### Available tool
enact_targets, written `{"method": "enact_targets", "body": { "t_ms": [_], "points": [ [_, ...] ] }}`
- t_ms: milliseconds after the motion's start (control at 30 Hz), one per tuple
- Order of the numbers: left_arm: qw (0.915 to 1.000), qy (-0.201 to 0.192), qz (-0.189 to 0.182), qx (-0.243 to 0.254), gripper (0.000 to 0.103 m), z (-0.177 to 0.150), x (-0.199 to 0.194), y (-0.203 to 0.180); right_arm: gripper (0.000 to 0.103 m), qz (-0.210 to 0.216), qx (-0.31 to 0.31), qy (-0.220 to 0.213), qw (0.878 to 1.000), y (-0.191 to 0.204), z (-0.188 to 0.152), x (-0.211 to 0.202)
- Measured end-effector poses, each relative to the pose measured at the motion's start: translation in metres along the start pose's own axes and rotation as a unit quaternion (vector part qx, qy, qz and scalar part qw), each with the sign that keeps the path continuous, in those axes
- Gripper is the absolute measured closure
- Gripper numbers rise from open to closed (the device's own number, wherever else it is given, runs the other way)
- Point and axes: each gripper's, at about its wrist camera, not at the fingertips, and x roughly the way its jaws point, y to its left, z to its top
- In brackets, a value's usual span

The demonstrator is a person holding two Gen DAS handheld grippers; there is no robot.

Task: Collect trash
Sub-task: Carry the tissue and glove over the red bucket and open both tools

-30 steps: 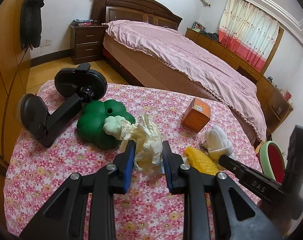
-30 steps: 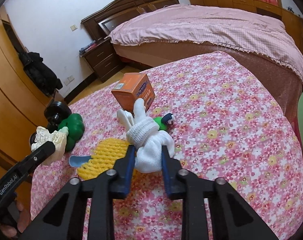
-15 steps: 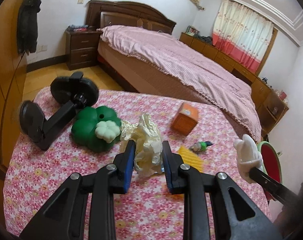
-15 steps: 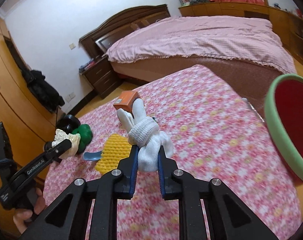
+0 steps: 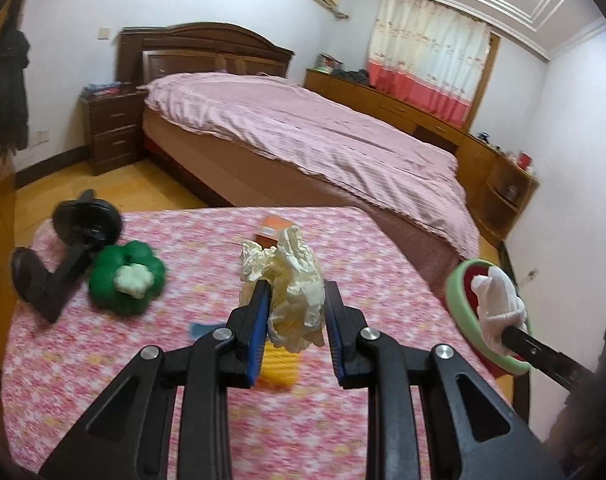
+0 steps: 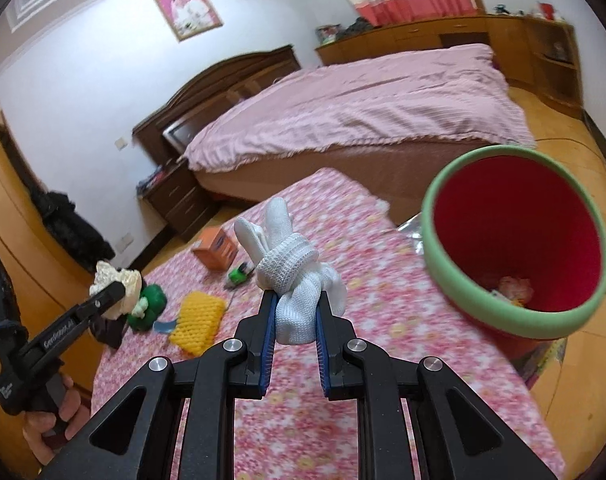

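Observation:
My left gripper (image 5: 295, 300) is shut on a crumpled cream glove (image 5: 295, 288), held above the flowered table (image 5: 103, 380). My right gripper (image 6: 295, 308) is shut on a knotted white knit glove (image 6: 293, 276); in the left wrist view that white glove (image 5: 497, 304) hangs in front of the bin (image 5: 459, 292). The red bin with a green rim (image 6: 515, 240) stands past the table's right edge, with some scraps at its bottom. In the right wrist view the left gripper (image 6: 115, 286) and its cream glove (image 6: 113, 276) show at the left, a hand on the handle.
On the table lie a yellow foam net (image 6: 197, 316), a green clover-shaped toy (image 5: 125, 278), an orange box (image 6: 217, 248), a small green bottle (image 6: 239, 274), a blue scrap (image 6: 165, 327) and a black dumbbell-like stand (image 5: 63, 256). A bed (image 5: 303, 136) lies beyond; wardrobe at left.
Both grippers rose and swung right with their gloves. The white glove went from over the table's middle to in front of the bin, which now fills the right wrist view's right side.

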Motion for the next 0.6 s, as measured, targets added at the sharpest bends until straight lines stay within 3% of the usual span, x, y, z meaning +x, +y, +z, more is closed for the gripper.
{"method": "enact_targets", "body": {
  "t_ms": [333,600],
  "points": [
    [0.9956,0.045,-0.076,0.032,0.076,-0.005,0.020,-0.073,0.085,-0.012,0.051,-0.035,0.998,-0.054,0.006,-0.036],
    [0.9885,0.073,-0.113,0.069,0.076,-0.012,0.043,-0.136,0.085,-0.044,0.080,-0.064,0.994,-0.094,0.008,-0.054]
  ]
}}
